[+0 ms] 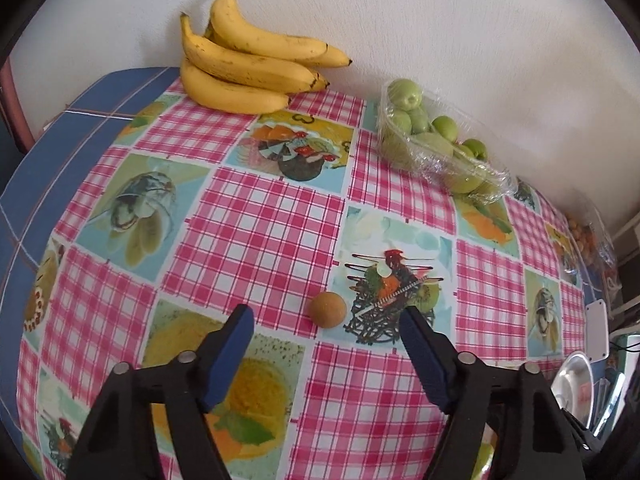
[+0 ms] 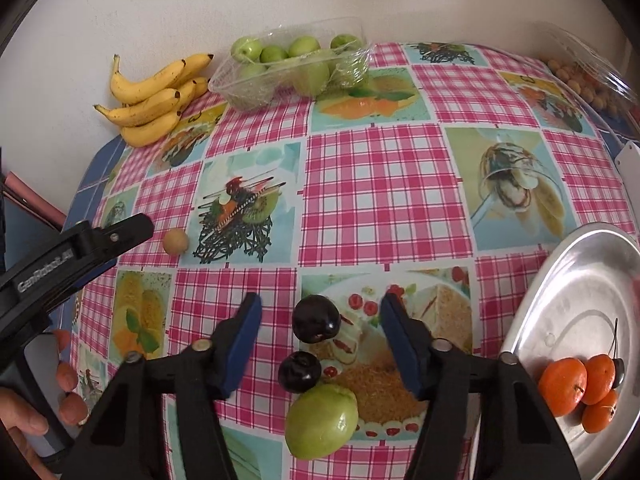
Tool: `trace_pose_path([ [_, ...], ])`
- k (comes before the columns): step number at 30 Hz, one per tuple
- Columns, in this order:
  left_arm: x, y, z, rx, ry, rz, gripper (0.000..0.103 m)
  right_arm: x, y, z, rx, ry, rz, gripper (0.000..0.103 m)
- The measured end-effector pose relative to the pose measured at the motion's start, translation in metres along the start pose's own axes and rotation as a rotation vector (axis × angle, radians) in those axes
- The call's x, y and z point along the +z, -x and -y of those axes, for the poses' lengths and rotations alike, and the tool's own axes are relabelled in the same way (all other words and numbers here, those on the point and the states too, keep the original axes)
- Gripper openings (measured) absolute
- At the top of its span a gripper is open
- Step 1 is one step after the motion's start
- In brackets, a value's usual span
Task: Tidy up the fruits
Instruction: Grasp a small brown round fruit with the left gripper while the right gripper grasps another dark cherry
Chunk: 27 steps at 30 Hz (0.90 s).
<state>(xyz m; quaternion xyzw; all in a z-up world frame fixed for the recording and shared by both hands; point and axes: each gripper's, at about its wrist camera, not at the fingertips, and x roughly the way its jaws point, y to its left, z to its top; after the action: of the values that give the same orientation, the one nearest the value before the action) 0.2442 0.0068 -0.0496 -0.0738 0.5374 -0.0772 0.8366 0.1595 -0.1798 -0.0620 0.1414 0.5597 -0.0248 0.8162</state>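
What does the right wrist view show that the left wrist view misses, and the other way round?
Only the right wrist view: two dark plums between the open right tongs, a loose green fruit, and oranges on the metal tray.
Only the left wrist view: the small brown fruit lying between the open left tongs.
Both: bananas, the tub of green fruits, and the checked tablecloth.

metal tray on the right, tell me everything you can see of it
The metal tray is a shiny silver, shallow oval dish with a raised rim, lying flat on the checked tablecloth at the table's right edge, partly cut off by the frame. Three orange mandarins sit clustered in it beside a small dark fruit with a thin stem. No gripper touches it.
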Motion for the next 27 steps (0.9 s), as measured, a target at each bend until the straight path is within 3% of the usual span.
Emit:
trace_pose_path([
  [5,0.002,-0.017,0.002,-0.001,-0.013,-0.017,0.066,0.0,-0.01,-0.002,0.005,0.004,-0.035,0.044],
  [9,0.002,-0.031,0.007,-0.006,-0.03,-0.038,0.053,-0.001,-0.015,-0.002,0.0,-0.007,-0.057,0.042],
  [12,0.0,-0.039,0.005,-0.049,0.008,-0.066,0.044,-0.002,-0.017,-0.003,-0.003,0.0,-0.072,0.03],
  [17,0.0,-0.043,0.0,-0.05,0.036,-0.06,0.027,-0.003,-0.018,-0.003,0.0,0.001,-0.08,0.029],
  [27,-0.004,-0.022,-0.006,-0.082,0.097,-0.044,0.027,-0.001,-0.002,-0.002,0.021,-0.006,-0.056,0.029],
])
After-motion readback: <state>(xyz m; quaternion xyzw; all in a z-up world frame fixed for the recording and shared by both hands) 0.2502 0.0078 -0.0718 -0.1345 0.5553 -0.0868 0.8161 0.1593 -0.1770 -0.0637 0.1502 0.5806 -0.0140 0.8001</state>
